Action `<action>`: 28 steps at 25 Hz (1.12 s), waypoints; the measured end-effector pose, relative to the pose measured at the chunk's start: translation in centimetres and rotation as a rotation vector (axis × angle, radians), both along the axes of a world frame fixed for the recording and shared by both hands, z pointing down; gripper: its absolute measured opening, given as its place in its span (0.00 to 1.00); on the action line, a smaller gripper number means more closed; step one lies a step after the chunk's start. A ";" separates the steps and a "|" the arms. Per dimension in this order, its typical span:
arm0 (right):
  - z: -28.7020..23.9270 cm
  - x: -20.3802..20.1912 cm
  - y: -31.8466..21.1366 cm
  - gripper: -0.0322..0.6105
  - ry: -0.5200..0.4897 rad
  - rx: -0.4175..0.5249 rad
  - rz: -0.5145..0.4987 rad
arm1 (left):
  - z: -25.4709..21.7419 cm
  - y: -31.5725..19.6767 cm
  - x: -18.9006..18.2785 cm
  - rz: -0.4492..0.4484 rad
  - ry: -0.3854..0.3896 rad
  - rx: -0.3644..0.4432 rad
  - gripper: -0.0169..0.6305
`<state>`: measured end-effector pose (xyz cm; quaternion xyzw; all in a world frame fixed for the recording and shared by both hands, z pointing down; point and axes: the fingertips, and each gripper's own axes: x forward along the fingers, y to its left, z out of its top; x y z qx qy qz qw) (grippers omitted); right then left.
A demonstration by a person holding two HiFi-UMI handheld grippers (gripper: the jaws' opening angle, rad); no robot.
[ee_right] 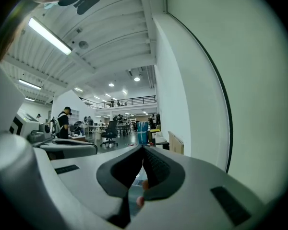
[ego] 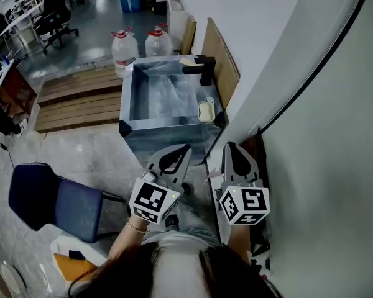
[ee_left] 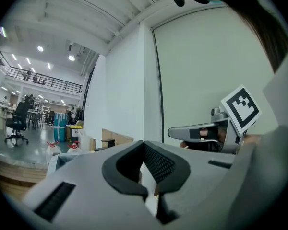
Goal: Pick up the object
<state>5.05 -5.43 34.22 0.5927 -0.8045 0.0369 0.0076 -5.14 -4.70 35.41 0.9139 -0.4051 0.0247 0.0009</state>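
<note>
Pointing forward side by side, the left gripper [ego: 184, 150] and the right gripper [ego: 230, 145] are held just short of the near edge of a square steel basin [ego: 127, 98] that stands on the grey floor against a white wall [ego: 336, 135]. In the left gripper view the left gripper [ee_left: 144, 145] has its black ribbed pads brought together at the tips, with only a loop-shaped hollow behind them and nothing caught there. The right gripper view shows the right gripper [ee_right: 143, 150] closed the same way; small reddish spots show through the hollow, too small to tell what they are. The task does not say which object it means. The nearest loose thing is a pale yellow oval object [ego: 206, 112], lying on the basin's rim at its near right corner, ahead of both grippers, apart from them and closer to the right one. A second pale flat piece [ego: 188, 61] lies on the basin's far rim, touching the base of a black angular faucet [ego: 202, 69] at the far right corner. Beyond the basin's far left corner stand two clear plastic water jugs with red caps [ego: 124, 48], and a brown flat board [ego: 221, 61] leans on the wall to the basin's right. Left of the basin lies a low wooden slatted platform [ego: 81, 98], and nearer than that stands a dark blue padded chair [ego: 56, 200].
</note>
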 end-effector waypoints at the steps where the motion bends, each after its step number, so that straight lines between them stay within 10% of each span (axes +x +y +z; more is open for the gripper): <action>1: 0.1 0.0 -0.6 0.09 0.007 -0.004 0.000 | -0.1 -0.6 0.1 0.001 -0.001 0.001 0.04; 28: 5.4 3.0 -16.3 0.09 0.038 -0.105 -0.008 | 1.9 -15.4 4.6 0.038 -0.023 -0.038 0.04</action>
